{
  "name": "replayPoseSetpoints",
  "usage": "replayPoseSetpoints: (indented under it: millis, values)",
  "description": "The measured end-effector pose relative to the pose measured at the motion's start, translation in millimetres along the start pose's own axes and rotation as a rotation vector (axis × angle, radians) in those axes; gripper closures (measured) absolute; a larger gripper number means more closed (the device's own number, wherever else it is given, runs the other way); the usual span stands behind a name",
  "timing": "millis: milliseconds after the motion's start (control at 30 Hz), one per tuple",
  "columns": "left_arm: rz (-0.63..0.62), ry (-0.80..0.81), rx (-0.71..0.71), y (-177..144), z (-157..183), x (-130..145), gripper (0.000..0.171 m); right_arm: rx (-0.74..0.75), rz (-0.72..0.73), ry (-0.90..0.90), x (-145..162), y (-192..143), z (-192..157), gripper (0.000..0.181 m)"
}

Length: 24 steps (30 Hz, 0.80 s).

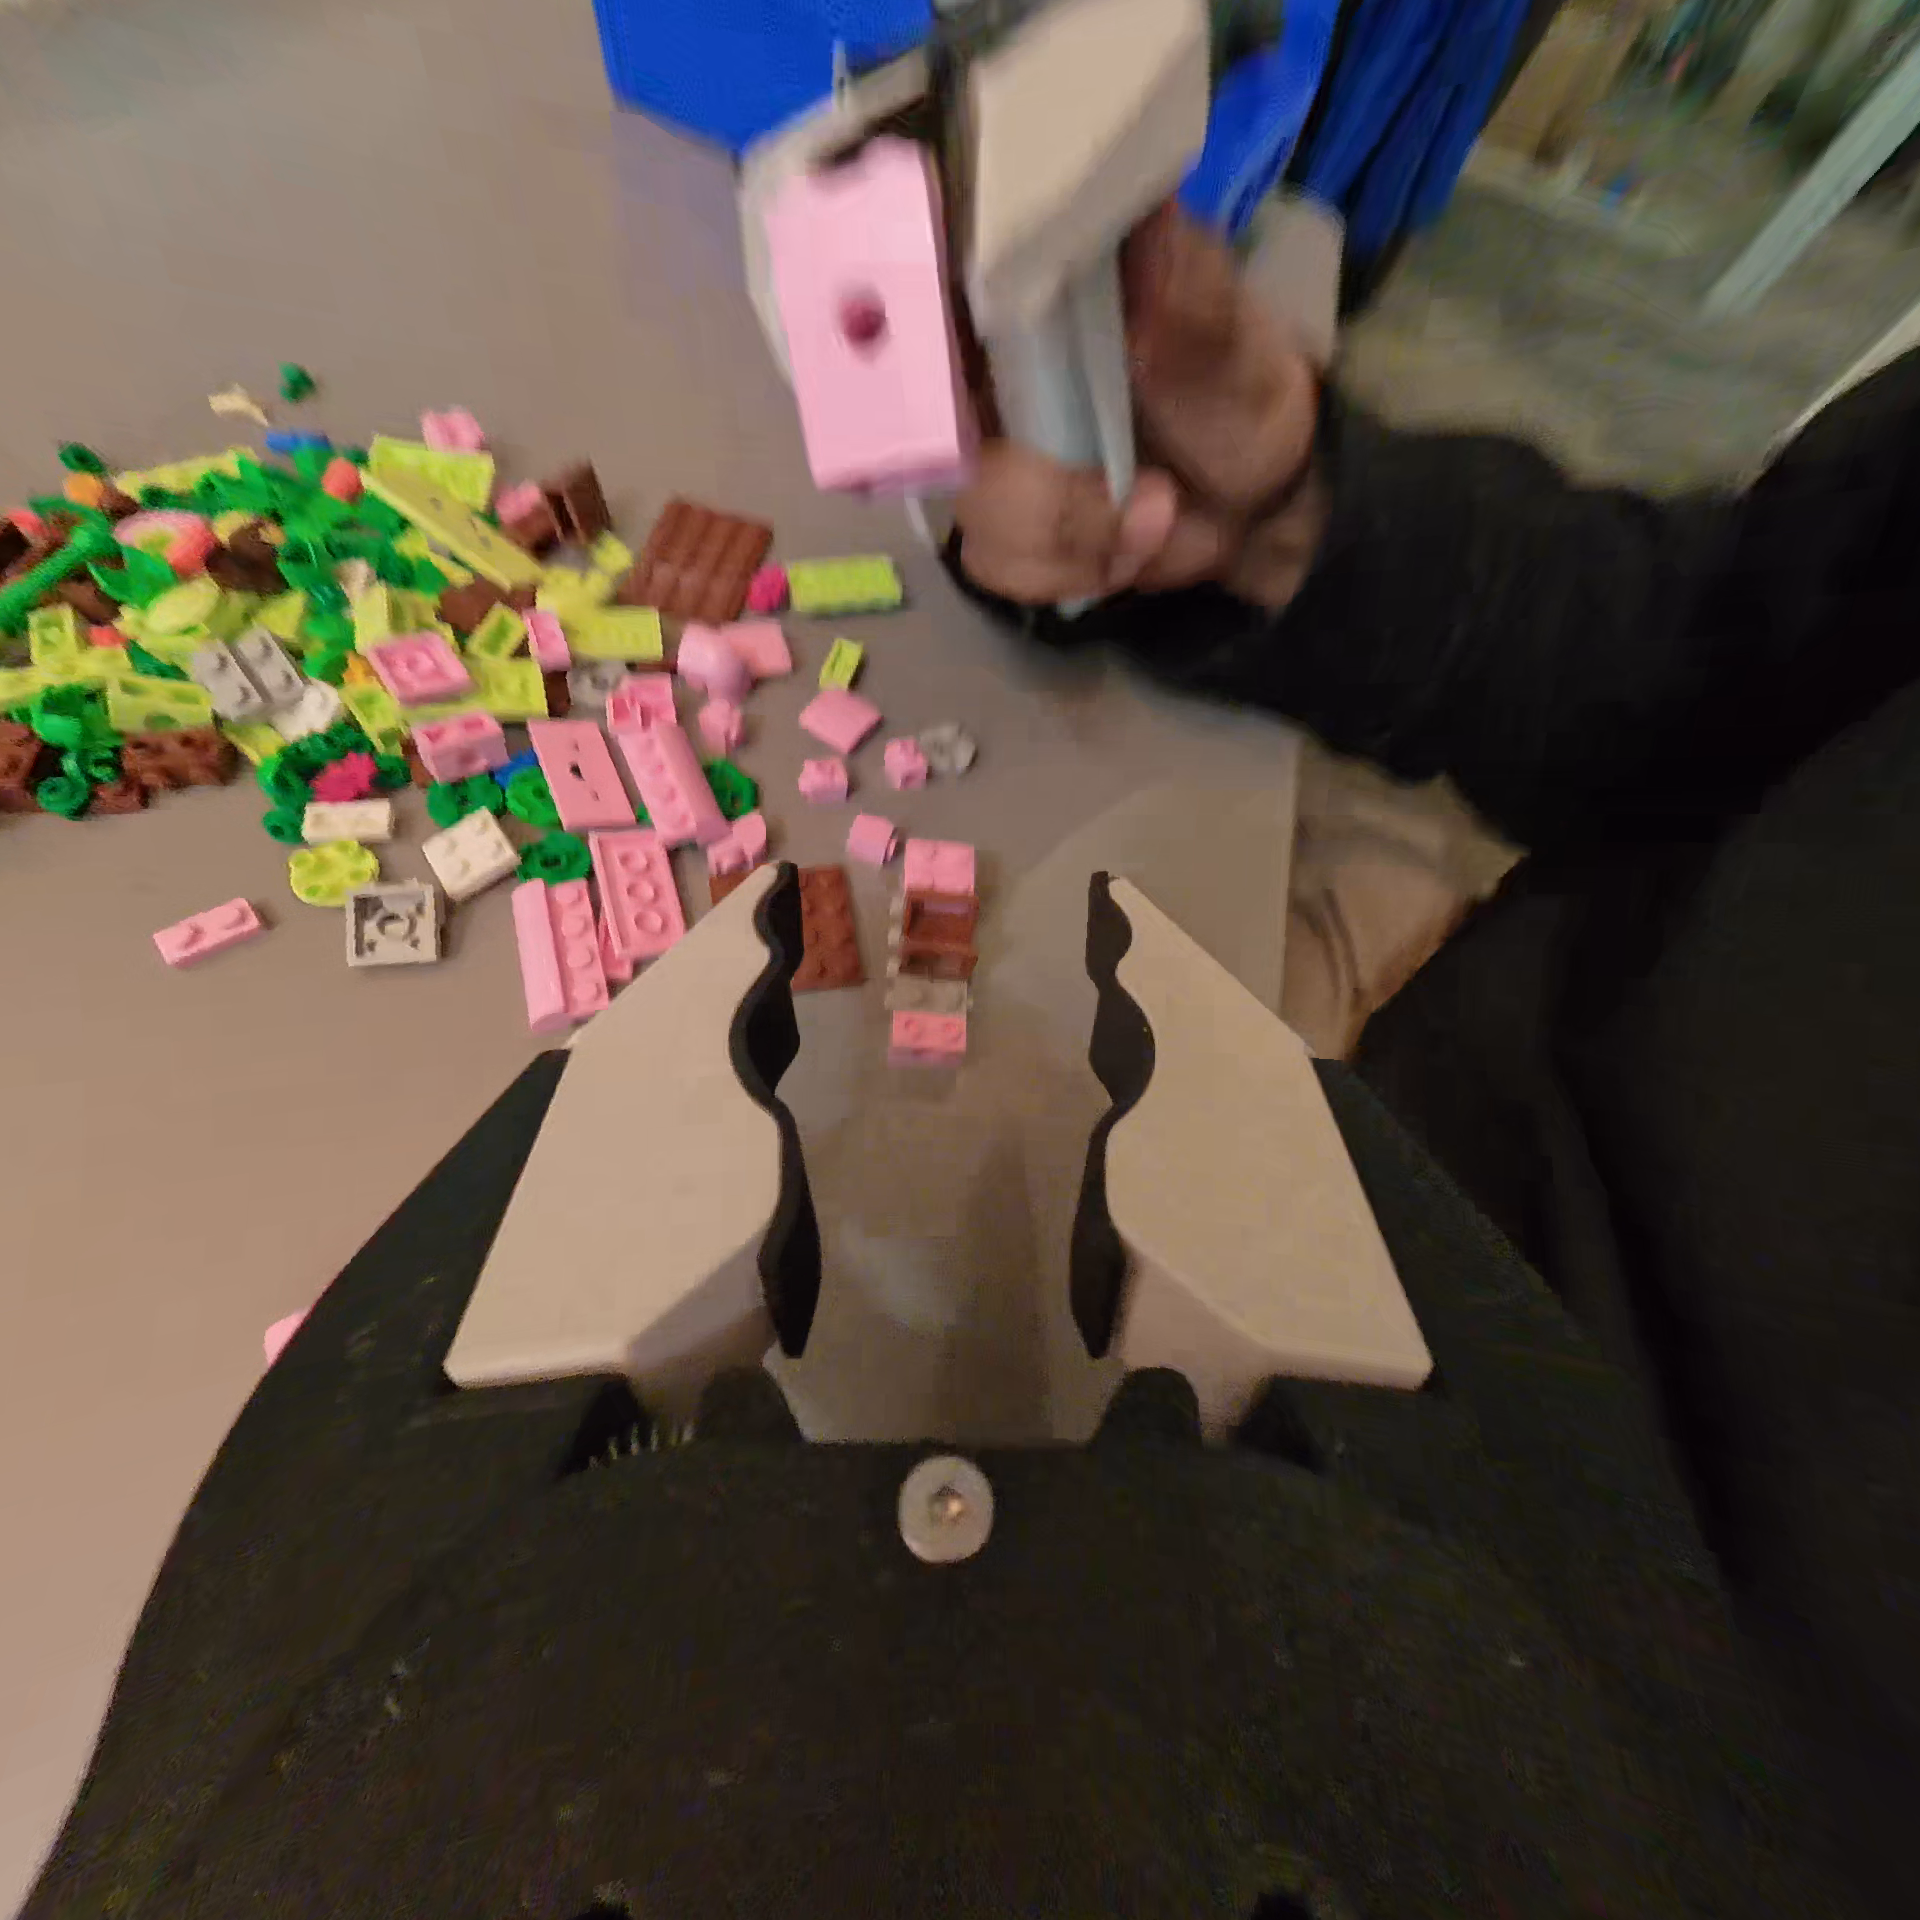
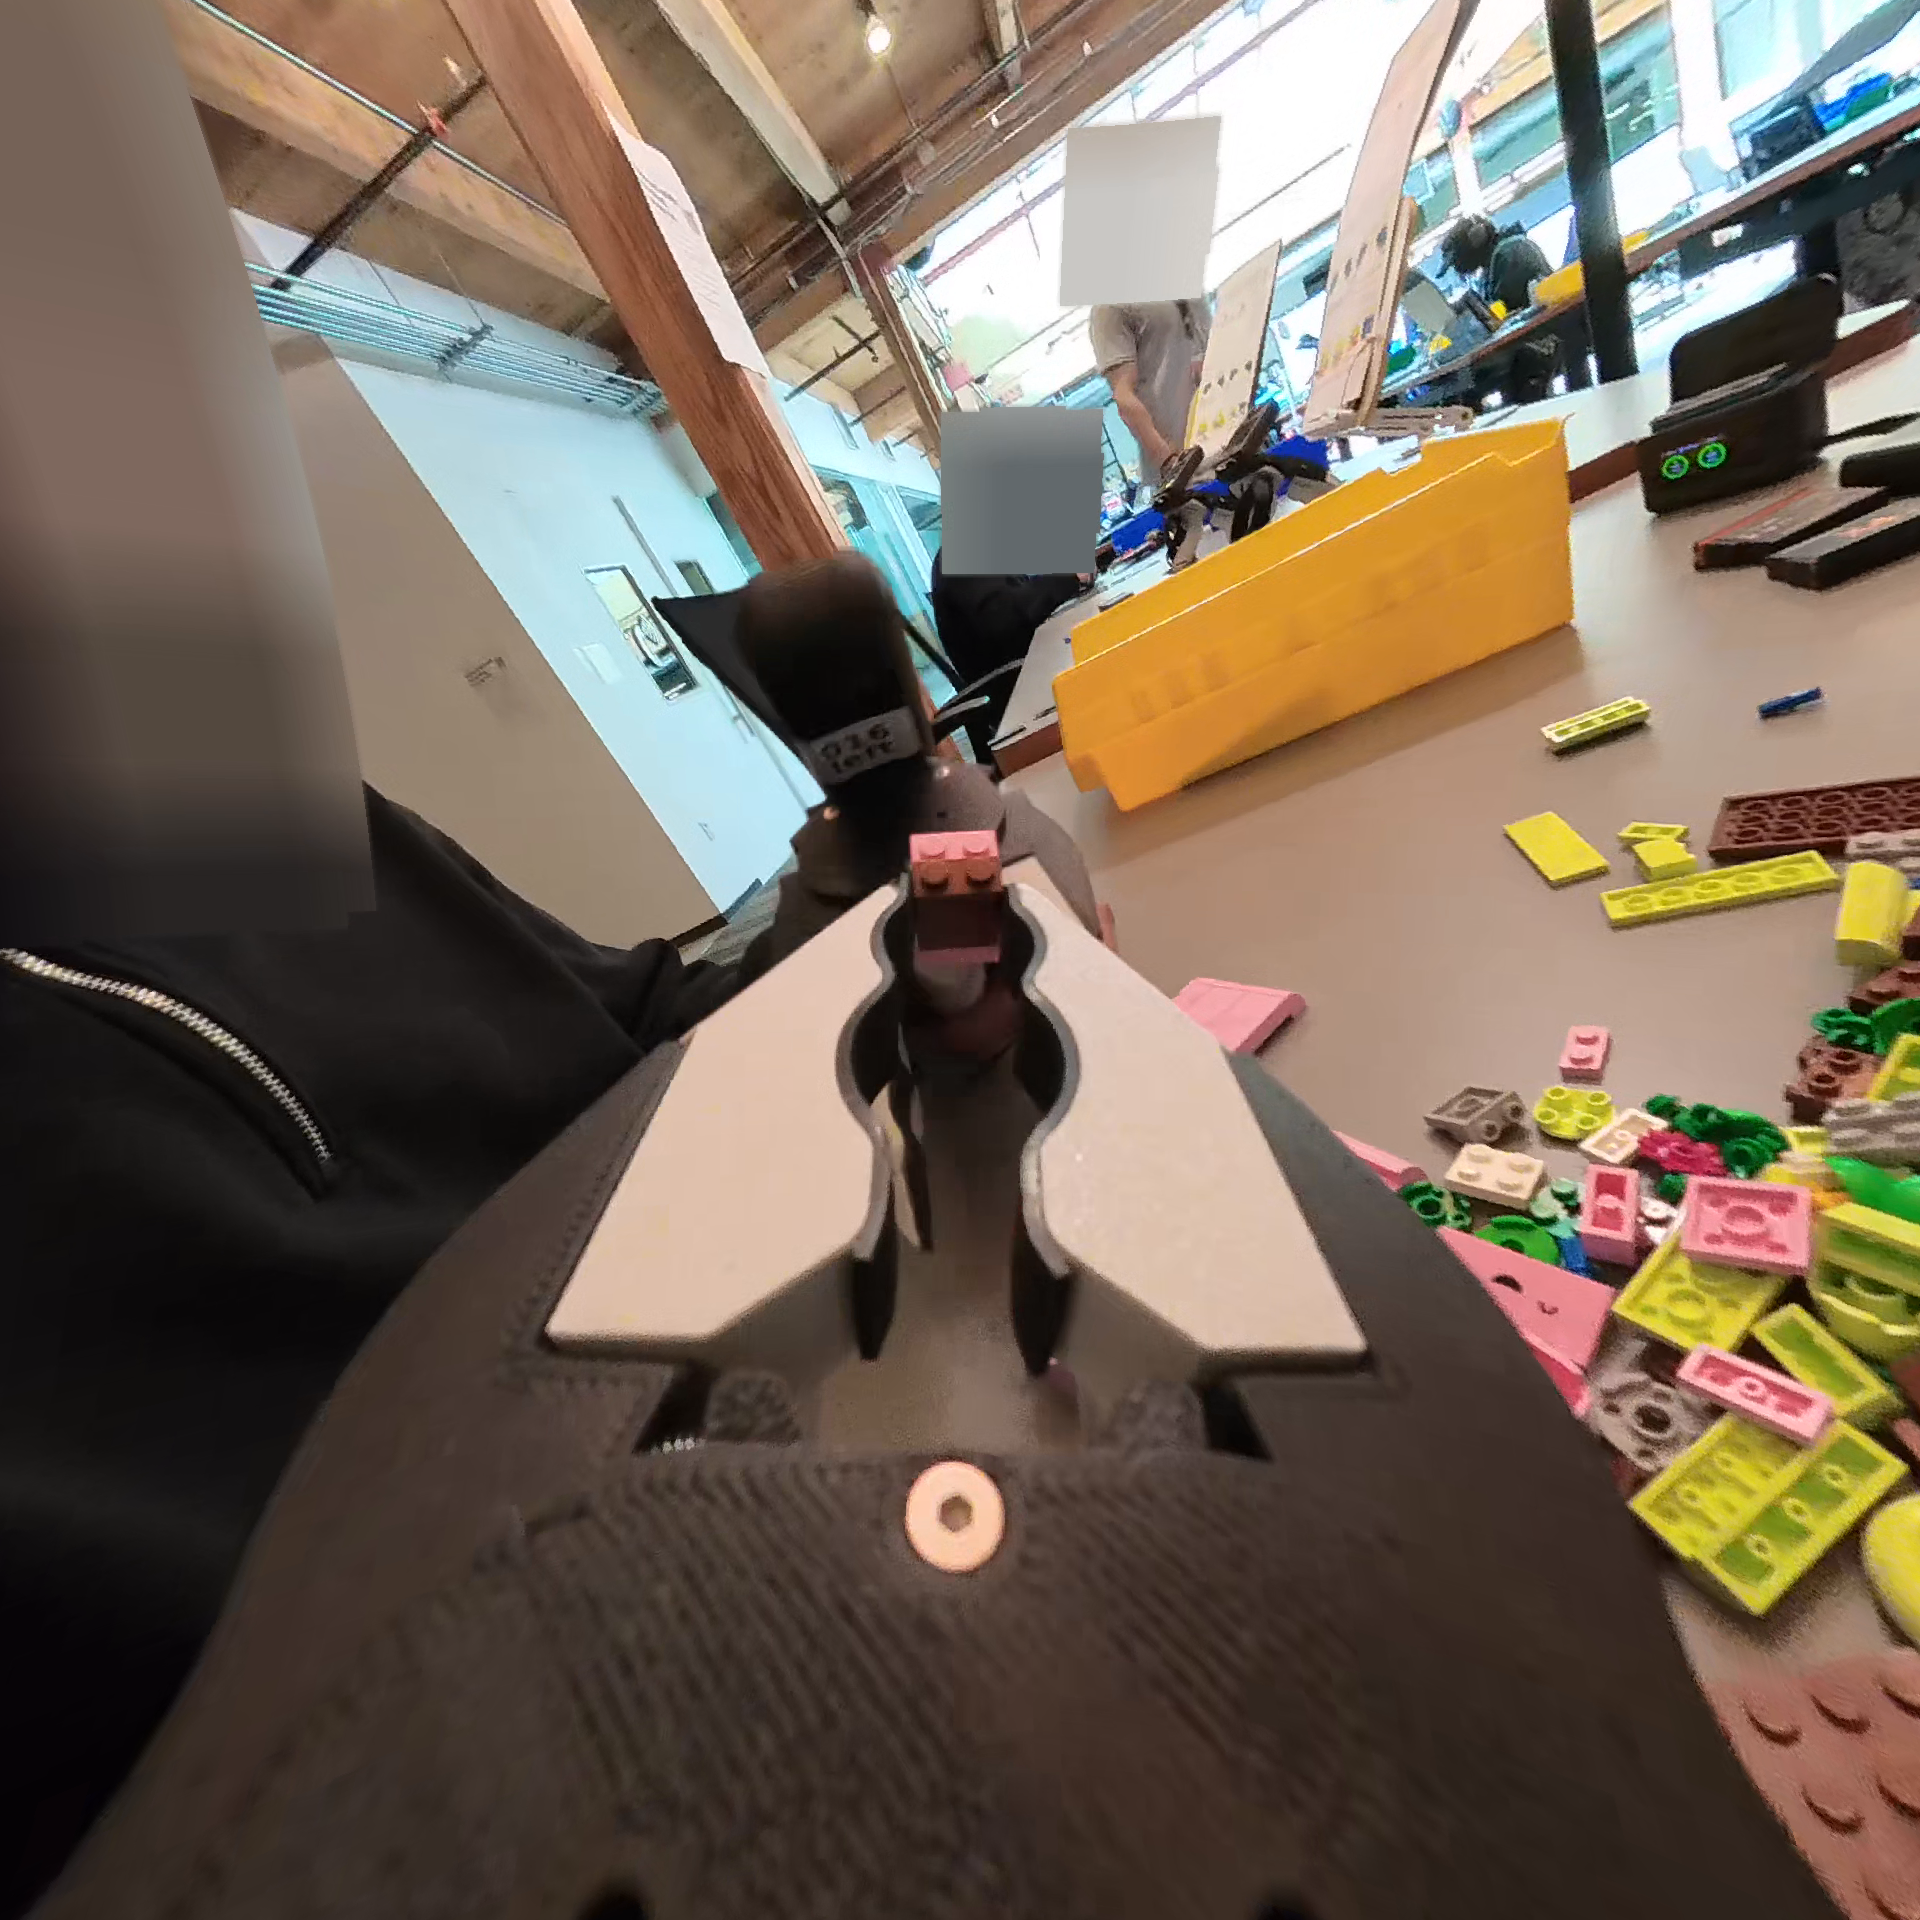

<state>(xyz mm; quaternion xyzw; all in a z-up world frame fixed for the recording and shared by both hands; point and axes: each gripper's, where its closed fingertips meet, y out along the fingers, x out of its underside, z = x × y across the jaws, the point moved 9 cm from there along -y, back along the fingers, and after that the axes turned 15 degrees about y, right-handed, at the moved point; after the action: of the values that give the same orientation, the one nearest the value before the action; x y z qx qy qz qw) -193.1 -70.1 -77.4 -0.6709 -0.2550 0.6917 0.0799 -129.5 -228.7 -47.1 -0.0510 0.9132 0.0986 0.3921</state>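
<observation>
Hovering over grey table (image 1: 260,1143), left gripper (image 1: 940,894) has fingers spread, nothing between them. Small pink-brown stack (image 1: 932,961) lies on table just ahead of tips, at near edge of brick pile (image 1: 343,665). Right gripper (image 2: 956,914) pinches pink-brown brick assembly (image 2: 954,894), raised off table; same assembly blurred in left view (image 1: 868,332). Yellow bin (image 2: 1320,613) sits well beyond.

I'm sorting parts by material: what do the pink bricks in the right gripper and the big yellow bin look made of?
Pink bricks: likely hard moulded plastic, smooth, with crisp studs.
Yellow bin: apparently rigid plastic, slightly glossy, with moulded ribs.
</observation>
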Motion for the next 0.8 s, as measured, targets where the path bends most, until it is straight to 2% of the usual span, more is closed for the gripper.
replayPoseSetpoints:
  millis: [133,233,367,433,467,533,700,800]
  values:
    - [0.249,-0.108,0.037,-17.3,-5.7,-13.0,0.116,0.01,-0.028,-0.02,3.0,2.9,-0.6,0.169]
    - [0.342,-0.157,0.049,-24.3,-8.8,-15.8,0.122,0.002,-0.06,-0.015,6.0,6.3,-0.7,0.169]
    - [0.368,-0.186,0.056,-21.9,-9.8,-14.3,0.124,0.015,-0.108,-0.017,10.9,12.0,0.8,0.169]
    - [0.375,-0.194,0.065,-19.5,-9.3,-13.6,0.133,0.017,-0.136,-0.012,14.2,15.7,1.7,0.169]
    - [0.378,-0.196,0.067,-18.9,-9.0,-13.0,0.146,0.018,-0.146,-0.011,15.5,17.4,2.0,0.169]
    - [0.378,-0.197,0.063,-19.6,-10.0,-11.4,0.158,0.02,-0.14,-0.009,15.5,17.7,2.3,0.169]
    - [0.403,-0.247,0.116,-19.7,-10.9,-11.7,0.158,-0.059,-0.033,0.06,6.1,8.5,2.1,0.159]
    - [0.404,-0.258,0.118,-17.7,-10.5,-11.8,0.158,-0.053,-0.082,0.066,10.6,12.4,3.5,0.152]
